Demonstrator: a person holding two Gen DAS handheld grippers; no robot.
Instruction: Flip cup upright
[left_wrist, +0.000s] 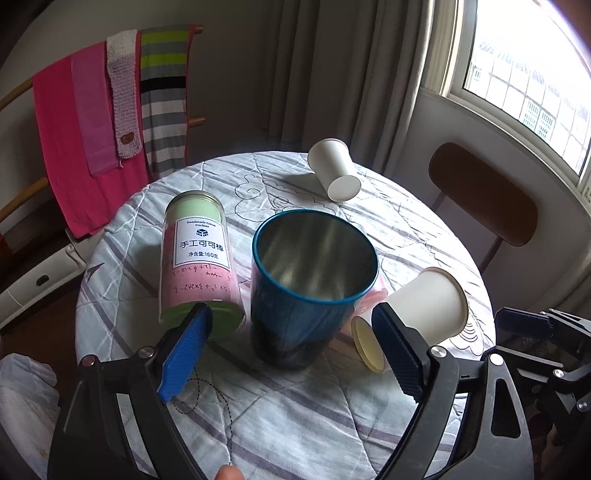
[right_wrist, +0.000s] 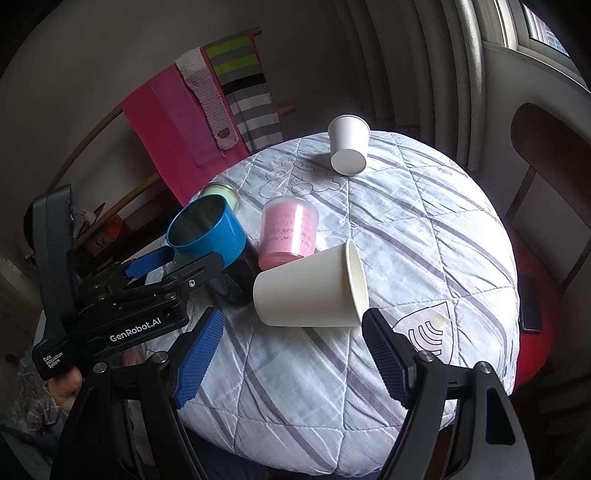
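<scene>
A blue metal cup (left_wrist: 312, 284) stands upright on the round quilted table (left_wrist: 295, 406), mouth up. My left gripper (left_wrist: 295, 332) is open, its blue pads on either side of the cup's lower wall with gaps. The cup also shows in the right wrist view (right_wrist: 207, 232), with the left gripper (right_wrist: 173, 262) around it. A white paper cup (right_wrist: 310, 288) lies on its side just beyond my open right gripper (right_wrist: 291, 332); it also shows in the left wrist view (left_wrist: 432, 302). A second white paper cup (left_wrist: 334, 170) lies tipped at the far edge.
A green-and-pink labelled jar (left_wrist: 197, 254) lies left of the blue cup. A pink jar (right_wrist: 288, 232) lies behind it, its yellow lid (left_wrist: 367, 343) nearby. A brown chair (left_wrist: 484, 195) stands at the right, and scarves (left_wrist: 92, 129) hang on a rack behind.
</scene>
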